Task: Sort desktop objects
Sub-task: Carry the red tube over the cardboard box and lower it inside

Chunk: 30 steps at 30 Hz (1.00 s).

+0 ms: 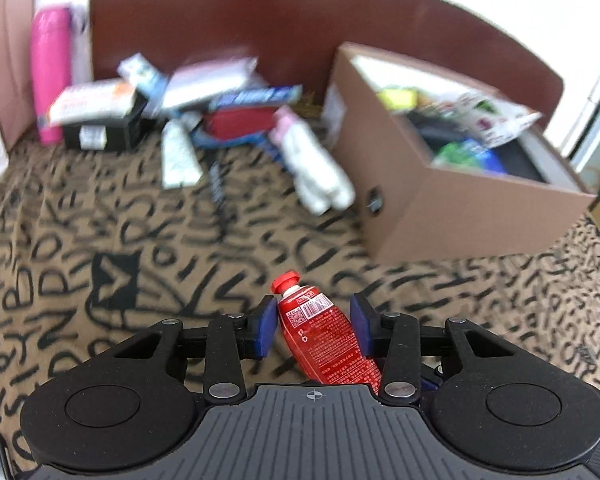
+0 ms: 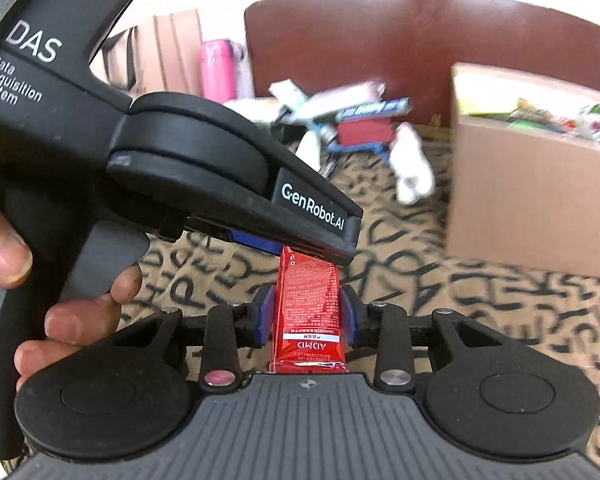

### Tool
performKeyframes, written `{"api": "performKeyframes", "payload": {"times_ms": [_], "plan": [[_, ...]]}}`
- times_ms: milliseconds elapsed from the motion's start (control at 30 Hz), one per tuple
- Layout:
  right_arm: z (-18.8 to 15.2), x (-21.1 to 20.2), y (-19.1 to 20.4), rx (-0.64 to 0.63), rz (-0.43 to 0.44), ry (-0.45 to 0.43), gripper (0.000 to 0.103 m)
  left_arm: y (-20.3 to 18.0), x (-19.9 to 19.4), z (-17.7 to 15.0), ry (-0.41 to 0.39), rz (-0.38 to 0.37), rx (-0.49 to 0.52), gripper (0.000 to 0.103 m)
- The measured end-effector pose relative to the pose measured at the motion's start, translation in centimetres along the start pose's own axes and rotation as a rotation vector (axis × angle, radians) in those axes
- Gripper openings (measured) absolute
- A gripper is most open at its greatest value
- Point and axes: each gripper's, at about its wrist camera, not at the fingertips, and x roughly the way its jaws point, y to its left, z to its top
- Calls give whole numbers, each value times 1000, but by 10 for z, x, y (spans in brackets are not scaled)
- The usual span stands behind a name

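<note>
A red tube with a red cap (image 1: pixel 320 332) lies between the blue pads of my left gripper (image 1: pixel 314 326); the left pad touches it and the right pad stands slightly off. In the right wrist view the same red tube (image 2: pixel 308 312) is clamped at its flat crimped end by my right gripper (image 2: pixel 308 316). The left gripper's black body (image 2: pixel 220 168) crosses above the tube. A brown cardboard box (image 1: pixel 460 208) with several items inside stands at the right.
A pile of tubes, boxes and packets (image 1: pixel 204 120) lies at the back by a brown chair back (image 1: pixel 260 20). A pink bottle (image 1: pixel 52 72) stands at the back left. The patterned brown cloth (image 1: pixel 100 240) covers the table. The box also shows at the right (image 2: pixel 532 200).
</note>
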Motion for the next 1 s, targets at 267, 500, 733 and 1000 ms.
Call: {"api": "performKeyframes", "payload": {"times_ms": [267,500,733,1000], "plan": [[30,-41,-31,23,-70,-168,39,-58,-28,40,-147,-47,103,40],[64,-55,-69,22,-166,-284,39,-106,-26,90,-238,-111,174,39],[87,-48,-121,33,-250,-330,39,-143,8,134,-256,-182,216,39],[102,-29,-175,27,-302,-329,39,-165,64,170,-235,-266,219,39]]}}
